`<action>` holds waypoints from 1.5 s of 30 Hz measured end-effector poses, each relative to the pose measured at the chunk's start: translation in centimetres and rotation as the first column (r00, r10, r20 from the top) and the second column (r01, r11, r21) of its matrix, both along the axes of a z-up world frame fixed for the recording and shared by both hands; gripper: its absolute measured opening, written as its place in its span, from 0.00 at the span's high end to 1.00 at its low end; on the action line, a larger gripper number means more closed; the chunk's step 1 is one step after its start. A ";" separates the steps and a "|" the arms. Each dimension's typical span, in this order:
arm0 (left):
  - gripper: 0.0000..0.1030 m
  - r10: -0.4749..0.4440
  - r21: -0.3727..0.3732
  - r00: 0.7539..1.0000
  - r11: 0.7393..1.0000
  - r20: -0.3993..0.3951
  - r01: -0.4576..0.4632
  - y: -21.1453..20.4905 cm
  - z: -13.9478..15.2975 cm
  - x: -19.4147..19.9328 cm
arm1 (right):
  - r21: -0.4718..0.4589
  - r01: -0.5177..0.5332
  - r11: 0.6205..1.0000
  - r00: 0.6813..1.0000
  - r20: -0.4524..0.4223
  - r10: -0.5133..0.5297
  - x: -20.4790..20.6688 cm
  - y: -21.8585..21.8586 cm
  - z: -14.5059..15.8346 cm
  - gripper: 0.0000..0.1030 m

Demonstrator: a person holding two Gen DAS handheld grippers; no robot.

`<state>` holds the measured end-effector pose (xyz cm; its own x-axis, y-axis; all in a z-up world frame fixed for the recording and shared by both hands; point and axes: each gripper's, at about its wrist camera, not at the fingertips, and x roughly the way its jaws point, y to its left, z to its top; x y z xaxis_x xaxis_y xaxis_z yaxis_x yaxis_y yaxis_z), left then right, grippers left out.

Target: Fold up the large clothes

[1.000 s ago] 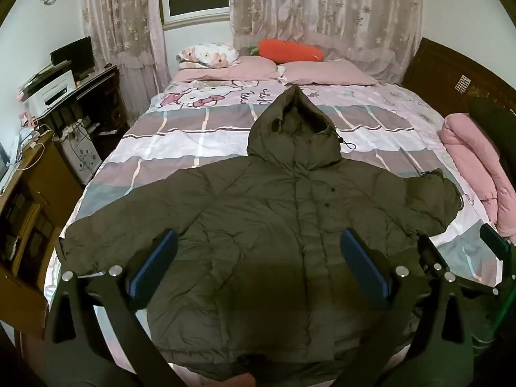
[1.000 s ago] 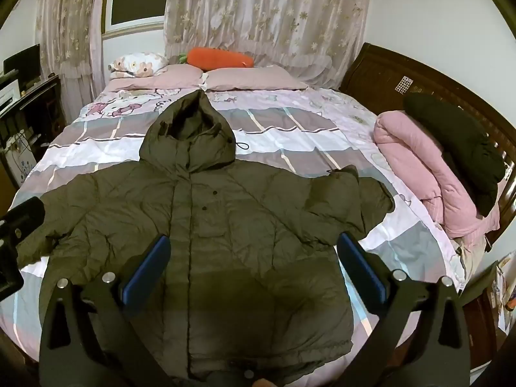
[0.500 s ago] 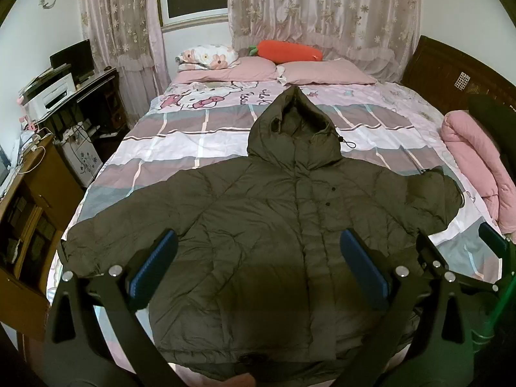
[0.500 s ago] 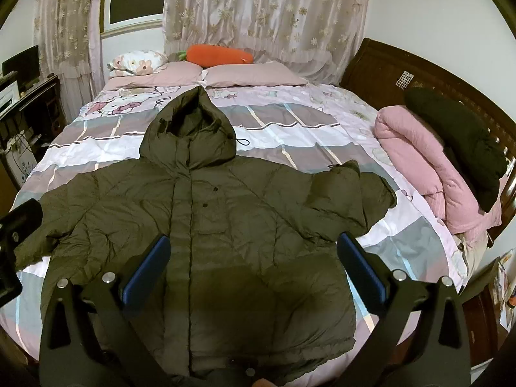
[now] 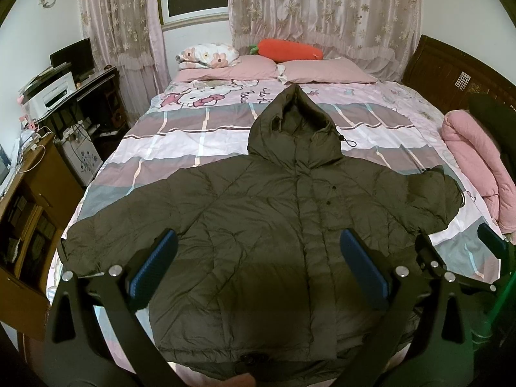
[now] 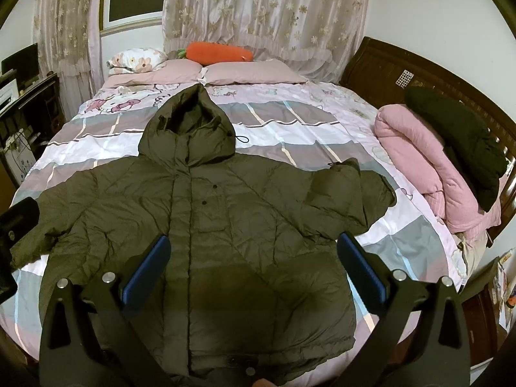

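A large olive-green hooded puffer jacket [image 5: 258,225] lies front up on the bed, hood toward the pillows, both sleeves spread out; it also shows in the right wrist view [image 6: 225,225]. My left gripper [image 5: 258,264] is open and empty, held above the jacket's lower half. My right gripper [image 6: 254,264] is open and empty, also above the lower half, a little further right. The right sleeve's cuff [image 6: 361,187] is bunched up. The right gripper's body shows at the right edge of the left wrist view [image 5: 458,267].
The bed [image 5: 193,135] has a pink and grey checked cover, pink pillows [image 5: 322,71] and an orange carrot cushion [image 5: 287,50]. A rolled pink quilt [image 6: 429,167] with a dark garment [image 6: 461,142] on it lies at the right. A desk with a printer [image 5: 54,93] stands at the left.
Both views have shifted slightly back and up, so the jacket sits a little lower and more fully in frame. The jacket has not moved. Both grippers stay open.
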<state>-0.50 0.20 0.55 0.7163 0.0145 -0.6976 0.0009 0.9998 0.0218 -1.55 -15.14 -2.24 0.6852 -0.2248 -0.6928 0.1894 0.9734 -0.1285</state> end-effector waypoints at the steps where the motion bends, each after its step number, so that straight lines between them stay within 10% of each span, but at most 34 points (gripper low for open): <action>1: 0.02 0.000 0.000 1.000 1.000 0.000 0.000 0.0 0.0 0.0 | 0.000 0.000 1.000 1.000 -0.001 0.000 0.2 0.0 0.2 0.01; 45: 0.02 -0.001 -0.002 1.000 1.000 -0.010 0.001 0.8 -0.5 -0.4 | -0.008 -0.002 1.000 1.000 -0.026 0.002 0.1 0.6 -2.1 0.01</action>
